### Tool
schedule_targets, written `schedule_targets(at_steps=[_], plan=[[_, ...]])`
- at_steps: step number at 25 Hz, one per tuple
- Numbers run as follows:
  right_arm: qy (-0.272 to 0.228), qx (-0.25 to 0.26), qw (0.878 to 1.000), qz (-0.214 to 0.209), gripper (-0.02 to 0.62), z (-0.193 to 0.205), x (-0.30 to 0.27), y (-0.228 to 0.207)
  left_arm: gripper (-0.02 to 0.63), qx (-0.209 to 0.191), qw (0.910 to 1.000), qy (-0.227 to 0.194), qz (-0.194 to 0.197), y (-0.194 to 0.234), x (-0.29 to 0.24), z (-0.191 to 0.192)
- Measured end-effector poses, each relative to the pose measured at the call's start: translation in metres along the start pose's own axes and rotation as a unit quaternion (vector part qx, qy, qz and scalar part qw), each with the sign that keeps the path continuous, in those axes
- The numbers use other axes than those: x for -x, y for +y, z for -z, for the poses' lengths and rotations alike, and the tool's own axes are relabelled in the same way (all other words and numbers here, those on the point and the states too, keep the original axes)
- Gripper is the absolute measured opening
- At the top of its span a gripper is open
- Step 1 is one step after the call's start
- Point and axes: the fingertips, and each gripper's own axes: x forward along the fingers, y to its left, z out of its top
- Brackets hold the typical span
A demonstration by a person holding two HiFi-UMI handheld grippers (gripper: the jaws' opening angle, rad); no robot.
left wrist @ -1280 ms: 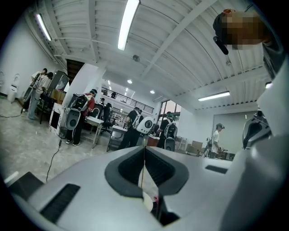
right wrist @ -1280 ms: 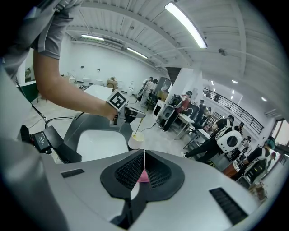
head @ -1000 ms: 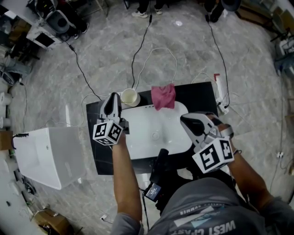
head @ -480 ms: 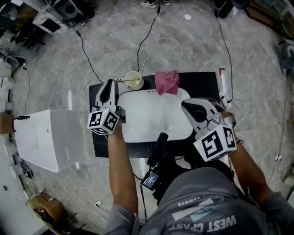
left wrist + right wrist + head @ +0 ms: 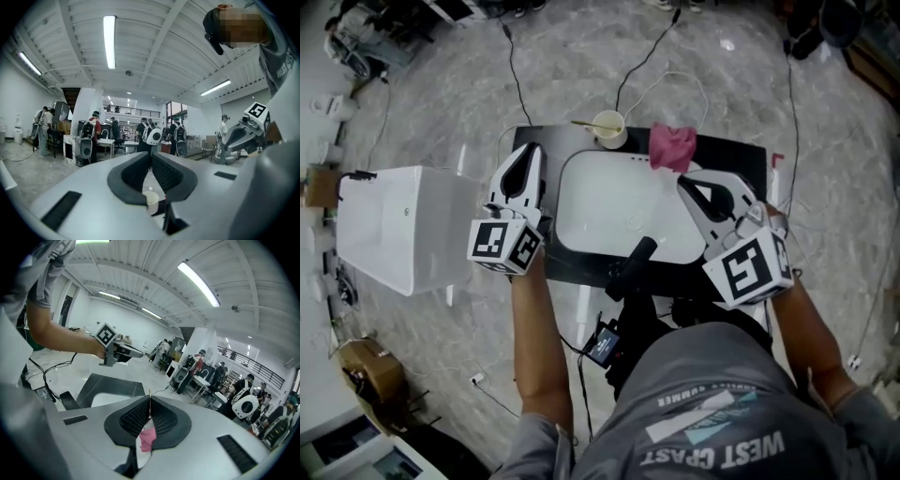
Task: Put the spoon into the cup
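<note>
— Is the bowl of the spoon (image 5: pixel 583 123) visible?
— No, it's down inside the cup (image 5: pixel 609 142); only the handle shows.
— The pink cloth (image 5: pixel 148 437)?
— Mostly behind the right tongs (image 5: pixel 149 404) in the right gripper view.

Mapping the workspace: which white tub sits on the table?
The shallow rounded basin beside the cup, on the black table; the boxy tub stands off it, on the floor at the left.

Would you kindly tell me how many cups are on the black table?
1: the cup stands at the table's far edge, left of the pink cloth, with the spoon in it; none seems hidden.
</note>
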Motion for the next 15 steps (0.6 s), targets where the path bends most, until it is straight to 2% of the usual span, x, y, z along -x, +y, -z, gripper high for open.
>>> schedule_targets(at_steps=[9, 15], plan=[[-0.055, 0.023, 0.998, -0.011, 0.029, -0.050, 0.028, 0.011, 0.018, -0.091, 0.9954, -0.008, -0.029, -0.036, 0.083, -0.078], [-0.097, 0.040, 0.994, -0.022, 0.029, -0.083, 0.058, 0.022, 0.018, -0.124, 0.9912, -0.028, -0.038, -0.073, 0.130, -0.116]])
